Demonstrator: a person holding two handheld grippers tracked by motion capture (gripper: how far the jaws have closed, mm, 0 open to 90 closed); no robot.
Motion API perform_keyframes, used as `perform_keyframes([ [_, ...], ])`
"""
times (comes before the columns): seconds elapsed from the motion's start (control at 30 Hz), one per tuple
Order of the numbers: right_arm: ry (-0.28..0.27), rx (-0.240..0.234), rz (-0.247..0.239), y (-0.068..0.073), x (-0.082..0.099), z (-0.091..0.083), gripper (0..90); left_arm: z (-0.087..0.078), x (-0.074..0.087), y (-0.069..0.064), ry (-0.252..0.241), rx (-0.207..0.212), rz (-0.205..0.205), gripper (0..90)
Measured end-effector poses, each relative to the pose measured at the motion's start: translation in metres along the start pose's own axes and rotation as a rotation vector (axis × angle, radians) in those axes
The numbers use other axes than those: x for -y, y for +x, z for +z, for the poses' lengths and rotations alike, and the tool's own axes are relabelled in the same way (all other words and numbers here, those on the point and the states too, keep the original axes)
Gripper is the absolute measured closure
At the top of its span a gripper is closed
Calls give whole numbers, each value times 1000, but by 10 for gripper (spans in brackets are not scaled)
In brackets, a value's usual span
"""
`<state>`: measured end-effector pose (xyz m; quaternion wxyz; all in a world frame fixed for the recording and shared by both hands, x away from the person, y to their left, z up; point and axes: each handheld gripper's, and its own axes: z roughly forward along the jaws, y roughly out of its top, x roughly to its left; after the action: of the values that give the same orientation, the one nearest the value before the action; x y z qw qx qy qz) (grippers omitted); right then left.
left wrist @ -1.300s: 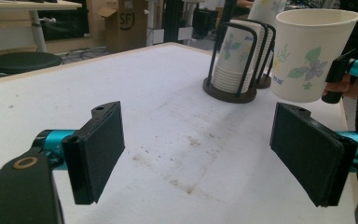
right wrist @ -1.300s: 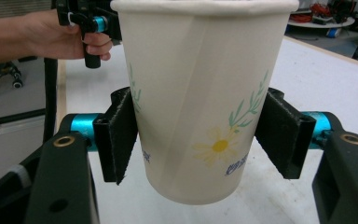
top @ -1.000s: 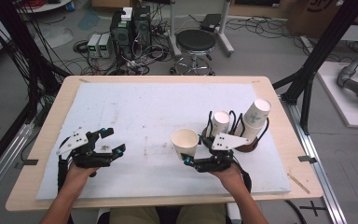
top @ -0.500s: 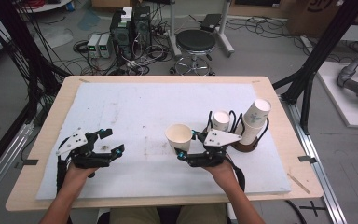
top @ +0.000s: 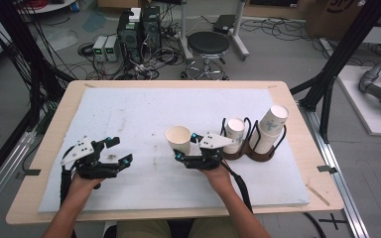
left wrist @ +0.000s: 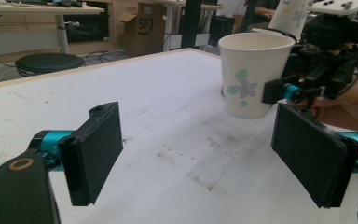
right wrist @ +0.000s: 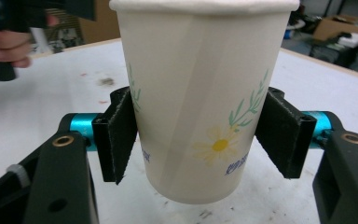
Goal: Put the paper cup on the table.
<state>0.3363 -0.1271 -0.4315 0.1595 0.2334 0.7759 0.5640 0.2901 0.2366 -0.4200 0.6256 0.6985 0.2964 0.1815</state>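
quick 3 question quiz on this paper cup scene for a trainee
1. True or false: the right gripper is shut on the paper cup.
2. How do the left gripper's jaws stand? A) open with nothing between them B) shut on a cup C) shut on a cable
3. Fill in: the cup holder stands to the ___ of the held cup in the high view.

Key: 1 true; 2 A; 3 right
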Motion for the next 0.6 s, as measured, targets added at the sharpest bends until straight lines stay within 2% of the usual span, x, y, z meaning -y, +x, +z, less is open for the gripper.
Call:
perform_keyframes([
  [0.33, 72, 57, 59, -8, 10, 21, 338, 0, 1, 0, 2, 1, -1, 163],
  [0.53, 103, 64, 80, -11, 11, 26, 338, 1, 1, 0, 8, 4, -2, 164],
  [0.6, 131, 68, 83, -11, 10, 28, 339, 1, 1, 0, 8, 4, -1, 164],
])
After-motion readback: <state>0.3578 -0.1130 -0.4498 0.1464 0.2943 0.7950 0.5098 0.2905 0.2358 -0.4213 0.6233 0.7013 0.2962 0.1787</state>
